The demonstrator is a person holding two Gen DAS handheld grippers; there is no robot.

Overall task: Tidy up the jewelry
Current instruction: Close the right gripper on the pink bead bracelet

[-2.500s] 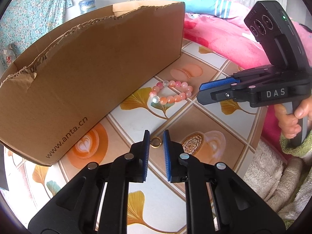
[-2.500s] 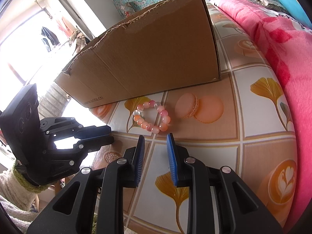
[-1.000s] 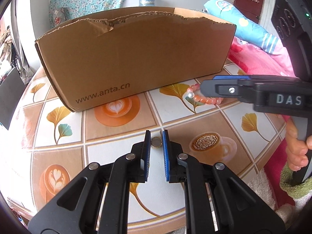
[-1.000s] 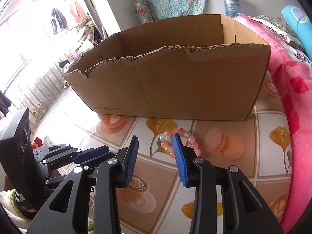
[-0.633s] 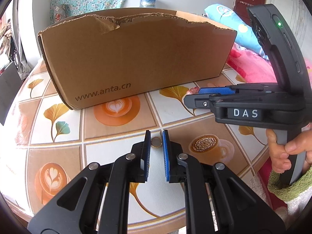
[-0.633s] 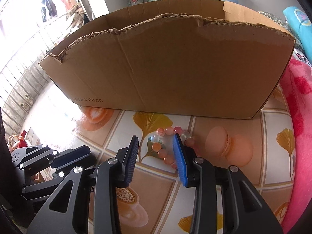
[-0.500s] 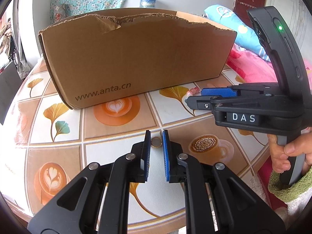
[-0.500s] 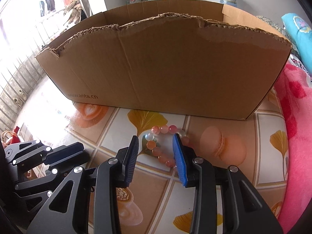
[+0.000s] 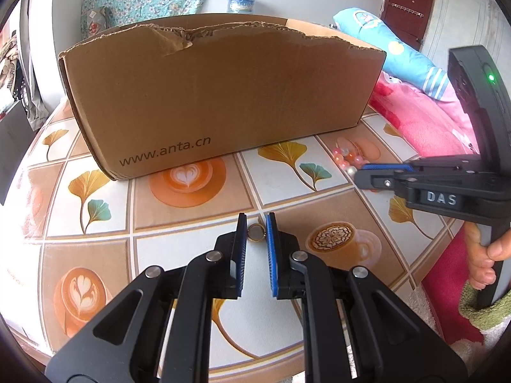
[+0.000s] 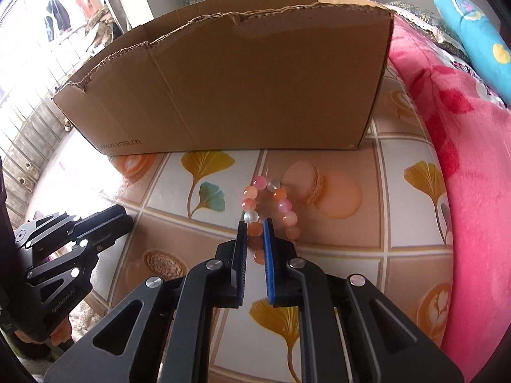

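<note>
A small gold ring (image 9: 256, 233) sits pinched between the blue pads of my left gripper (image 9: 256, 222), just above the patterned tabletop (image 9: 191, 255). A pink and orange bead bracelet (image 10: 274, 201) lies on the table in front of the cardboard box (image 10: 239, 79). My right gripper (image 10: 255, 227) has its jaws closing on the bracelet's near side, with an orange bead squeezed between the pads. In the left wrist view the right gripper (image 9: 362, 175) reaches in from the right to the bracelet (image 9: 346, 159). The left gripper (image 10: 123, 220) shows at the left of the right wrist view.
The open box (image 9: 223, 95), torn along its top edge, stands across the back of the table. A pink blanket (image 10: 463, 159) and a blue pillow (image 9: 399, 54) lie to the right. A person's hand (image 9: 485, 255) holds the right gripper's handle.
The right gripper's jaws have narrowed from wide apart to a tight pinch on the bracelet's beads and it has shifted to the right. The left gripper has kept still with the ring.
</note>
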